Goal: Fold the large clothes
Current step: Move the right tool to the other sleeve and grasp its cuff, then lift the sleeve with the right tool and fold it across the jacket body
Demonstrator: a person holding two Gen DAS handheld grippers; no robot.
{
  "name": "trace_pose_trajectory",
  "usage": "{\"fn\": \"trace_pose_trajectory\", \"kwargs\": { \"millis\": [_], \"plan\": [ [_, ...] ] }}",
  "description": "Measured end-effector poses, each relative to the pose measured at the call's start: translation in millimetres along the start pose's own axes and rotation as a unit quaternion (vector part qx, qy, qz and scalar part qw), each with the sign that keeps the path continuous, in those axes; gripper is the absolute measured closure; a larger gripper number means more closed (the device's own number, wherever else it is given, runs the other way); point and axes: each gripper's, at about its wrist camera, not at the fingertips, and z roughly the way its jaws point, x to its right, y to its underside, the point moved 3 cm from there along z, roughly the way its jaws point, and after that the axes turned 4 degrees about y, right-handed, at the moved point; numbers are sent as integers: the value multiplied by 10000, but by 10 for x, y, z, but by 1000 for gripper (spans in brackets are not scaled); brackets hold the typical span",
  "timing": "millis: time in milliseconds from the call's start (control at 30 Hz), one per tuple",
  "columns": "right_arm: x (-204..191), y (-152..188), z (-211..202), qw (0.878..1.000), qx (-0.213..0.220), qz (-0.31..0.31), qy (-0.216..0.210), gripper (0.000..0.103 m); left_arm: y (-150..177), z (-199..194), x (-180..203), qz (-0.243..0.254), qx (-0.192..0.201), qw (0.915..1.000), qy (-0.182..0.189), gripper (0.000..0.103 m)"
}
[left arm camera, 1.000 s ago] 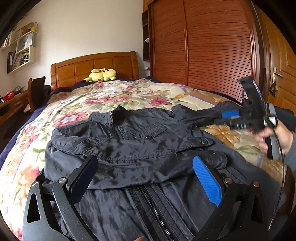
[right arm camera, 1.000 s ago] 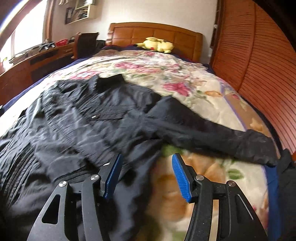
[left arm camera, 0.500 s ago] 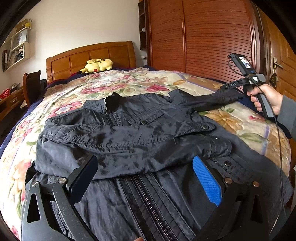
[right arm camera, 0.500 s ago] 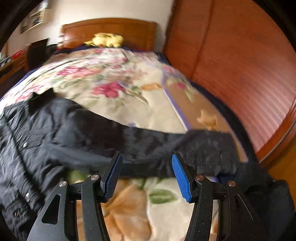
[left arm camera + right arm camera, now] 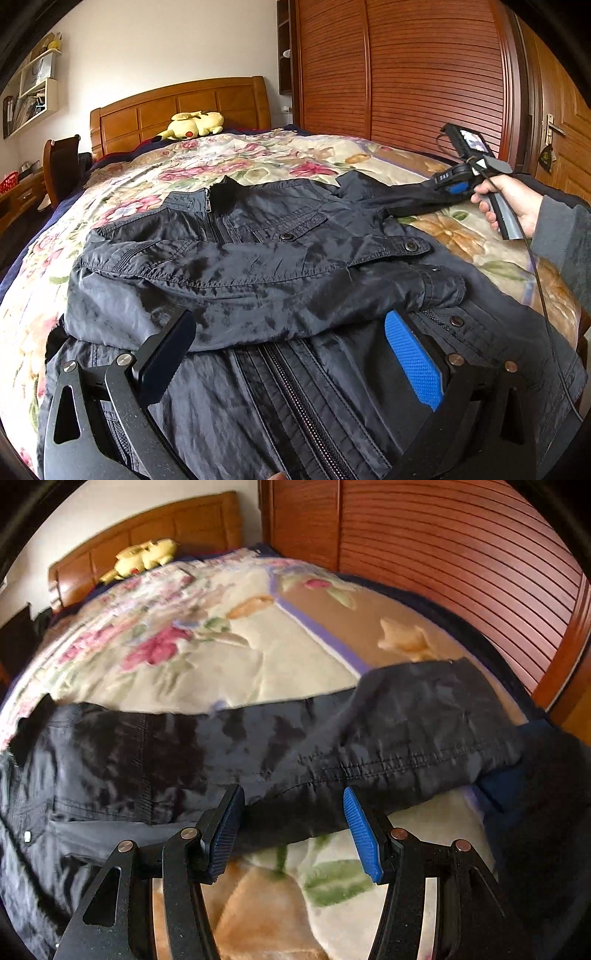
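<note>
Jacket point(image 5: 258, 266) sleeve point(image 5: 369, 738) betw. R fingers point(image 5: 360, 834) (spread)

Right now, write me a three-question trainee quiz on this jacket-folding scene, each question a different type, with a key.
1. True or false: one sleeve of the dark jacket already lies folded across its chest.
2. The right gripper is: A) open, jaws at the edge of the outstretched sleeve; B) shut on the collar; C) shut on the yellow plush toy.
3. Fill in: the left gripper hovers open above the jacket's front ____, which runs down the middle.

Key: 1 true; 2 A; 3 zipper.
</note>
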Motion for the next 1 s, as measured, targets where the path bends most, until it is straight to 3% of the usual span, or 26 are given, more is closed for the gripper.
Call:
{"fn": "trace_pose_trajectory", "kwargs": {
  "millis": [167,367,433,500,567,767,1000],
  "plan": [
    [-40,22,152,9996,-240,67,150,37,2,-3,-5,-10,6,10000,4,0],
    [-14,38,285,9994,-260,218,-47,37,-3,-13,-4,-20,21,10000,-13,0],
    [-38,37,294,9998,-198,49,-68,49,-9,-30,-11,-35,50,10000,-16,0],
    [-83,46,294,9998,-138,-159,-20,76,-8,-36,-16,-50,63,10000,-30,0],
    [-141,52,265,9995,-66,-285,-134,92,-6,-34,-15,-47,45,10000,-42,0],
    [-341,-14,-141,9953,699,-523,-425,96,-4,-51,-46,-125,85,9999,-9,0],
    [-797,-85,-995,9756,1637,-1044,-1024,96,-15,-87,-100,-252,124,9996,37,0]
  ]
}}
